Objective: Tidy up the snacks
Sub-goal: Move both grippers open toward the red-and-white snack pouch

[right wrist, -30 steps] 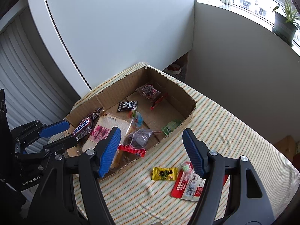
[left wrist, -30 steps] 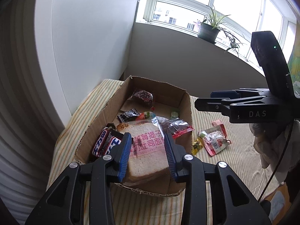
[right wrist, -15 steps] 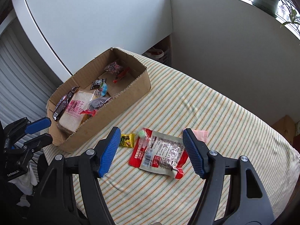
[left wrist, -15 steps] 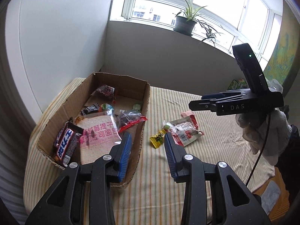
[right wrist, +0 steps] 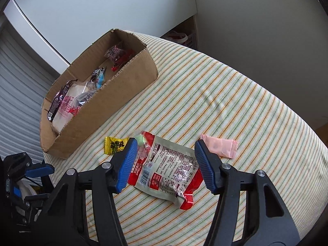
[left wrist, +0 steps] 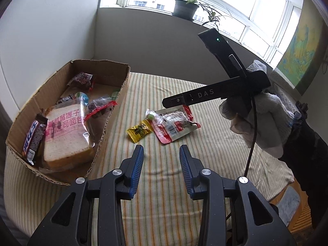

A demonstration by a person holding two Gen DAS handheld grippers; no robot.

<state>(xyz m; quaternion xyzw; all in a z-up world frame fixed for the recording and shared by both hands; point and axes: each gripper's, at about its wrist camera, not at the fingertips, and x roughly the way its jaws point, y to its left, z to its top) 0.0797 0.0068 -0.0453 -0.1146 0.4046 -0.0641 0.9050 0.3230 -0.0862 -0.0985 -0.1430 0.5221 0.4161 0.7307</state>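
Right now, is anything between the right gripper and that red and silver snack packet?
Nothing visible. The right gripper hangs open over the red and silver snack packet. A small green candy rests against the packet's edge by the left finger.

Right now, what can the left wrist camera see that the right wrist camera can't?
Only the left wrist view shows the potted plant on the windowsill and the gloved hand. Only the right wrist view shows the pink candy packet. Both show the cardboard box, bread bag, yellow candy and red snack pouch.
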